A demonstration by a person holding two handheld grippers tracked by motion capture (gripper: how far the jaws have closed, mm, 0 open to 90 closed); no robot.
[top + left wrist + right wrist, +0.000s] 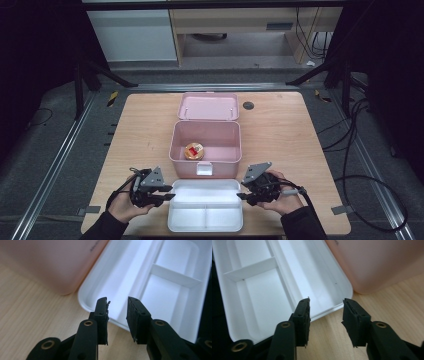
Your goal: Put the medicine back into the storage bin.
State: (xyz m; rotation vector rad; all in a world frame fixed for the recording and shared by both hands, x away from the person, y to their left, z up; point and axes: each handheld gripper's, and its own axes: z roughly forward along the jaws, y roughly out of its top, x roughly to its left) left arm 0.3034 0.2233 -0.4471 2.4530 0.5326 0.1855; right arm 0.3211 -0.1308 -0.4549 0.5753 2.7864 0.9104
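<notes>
The left hand-held gripper point(170, 192) and right hand-held gripper point(241, 196) are pointing inward, jaws narrowly parted, straddling opposite end rims of the white divided tray point(205, 220).

The high view is dim, dark towards nine and three o'clock. Both gripper views are bright; the white tray point(160, 270) glares, and the pink box point(382, 262) blurs.
</notes>
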